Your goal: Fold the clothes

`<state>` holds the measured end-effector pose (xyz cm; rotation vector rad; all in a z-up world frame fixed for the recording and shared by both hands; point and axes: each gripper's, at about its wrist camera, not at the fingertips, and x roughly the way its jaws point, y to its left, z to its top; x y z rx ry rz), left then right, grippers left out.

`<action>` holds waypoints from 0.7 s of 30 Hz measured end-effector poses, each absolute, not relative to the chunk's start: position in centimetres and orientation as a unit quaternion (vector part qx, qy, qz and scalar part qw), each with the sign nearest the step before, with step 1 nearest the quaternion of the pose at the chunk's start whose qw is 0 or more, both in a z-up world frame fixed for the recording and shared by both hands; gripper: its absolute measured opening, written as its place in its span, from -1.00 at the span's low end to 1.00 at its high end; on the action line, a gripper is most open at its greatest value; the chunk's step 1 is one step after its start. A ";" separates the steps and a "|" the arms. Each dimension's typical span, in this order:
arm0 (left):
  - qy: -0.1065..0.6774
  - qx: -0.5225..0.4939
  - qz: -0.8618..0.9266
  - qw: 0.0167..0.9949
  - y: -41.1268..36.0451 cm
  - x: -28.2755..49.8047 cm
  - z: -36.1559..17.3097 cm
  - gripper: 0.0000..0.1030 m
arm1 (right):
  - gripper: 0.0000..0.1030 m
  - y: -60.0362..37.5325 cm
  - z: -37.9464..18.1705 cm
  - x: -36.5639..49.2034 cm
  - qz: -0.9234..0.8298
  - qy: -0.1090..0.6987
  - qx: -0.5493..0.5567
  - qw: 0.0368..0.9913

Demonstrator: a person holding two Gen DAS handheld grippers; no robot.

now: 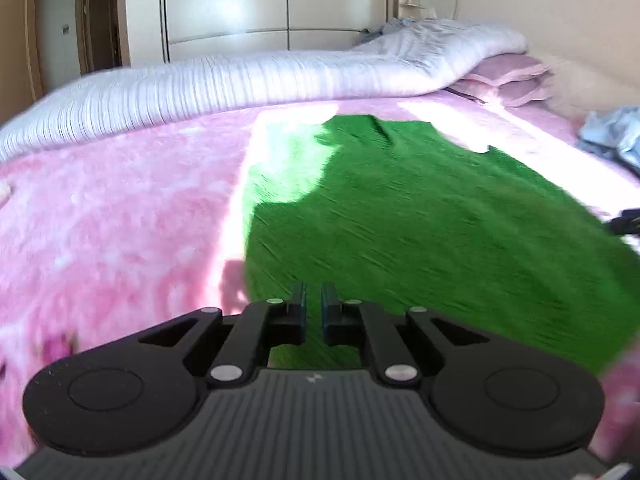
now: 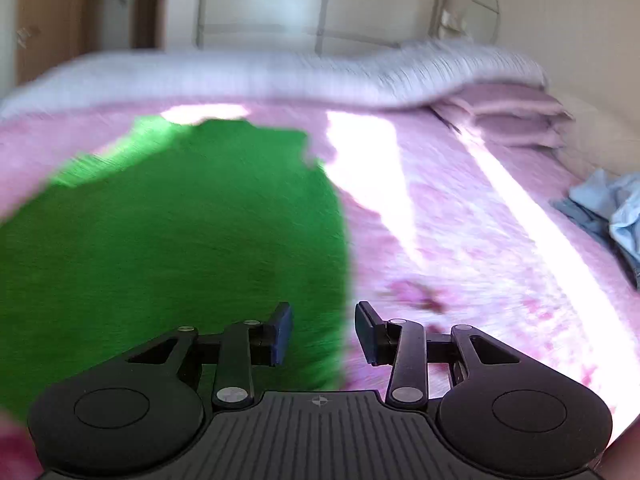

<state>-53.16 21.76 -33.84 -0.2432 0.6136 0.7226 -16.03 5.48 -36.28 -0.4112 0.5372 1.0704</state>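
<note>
A bright green garment (image 1: 400,208) lies spread flat on the pink fleecy bed cover (image 1: 120,220). My left gripper (image 1: 314,296) hovers over the garment's near left part. Its jaws stand almost together with only a thin slit between them, and I see nothing pinched there. In the right wrist view the same green garment (image 2: 180,232) fills the left half. My right gripper (image 2: 323,312) is open over the garment's right edge, one finger above the green cloth and the other above the pink cover (image 2: 460,240). Both views are smeared by motion.
A rolled white duvet (image 1: 240,80) runs along the far side of the bed, with pink pillows (image 1: 504,76) at its right end. A crumpled light blue garment (image 2: 616,212) lies at the bed's right edge. A pale wardrobe (image 1: 280,0) stands behind the bed.
</note>
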 end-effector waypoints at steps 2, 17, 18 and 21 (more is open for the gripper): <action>0.309 -0.129 0.345 0.877 19.3 -53.9 -33.9 -0.87 | -0.23 4.6 -36.3 -18.0 0.502 0.287 -0.195 0.792; 0.283 -0.164 0.313 0.892 22.7 -45.5 -29.7 -0.89 | -0.74 8.6 -31.9 -18.8 0.590 0.295 -0.163 0.733; 0.279 -0.166 0.300 0.897 23.7 -43.8 -29.8 -0.90 | -0.78 10.8 -32.1 -18.5 0.602 0.293 -0.168 0.724; 0.288 -0.168 0.265 0.905 26.1 -39.0 -30.7 -0.90 | -0.79 16.2 -32.5 -17.9 0.627 0.295 -0.160 0.703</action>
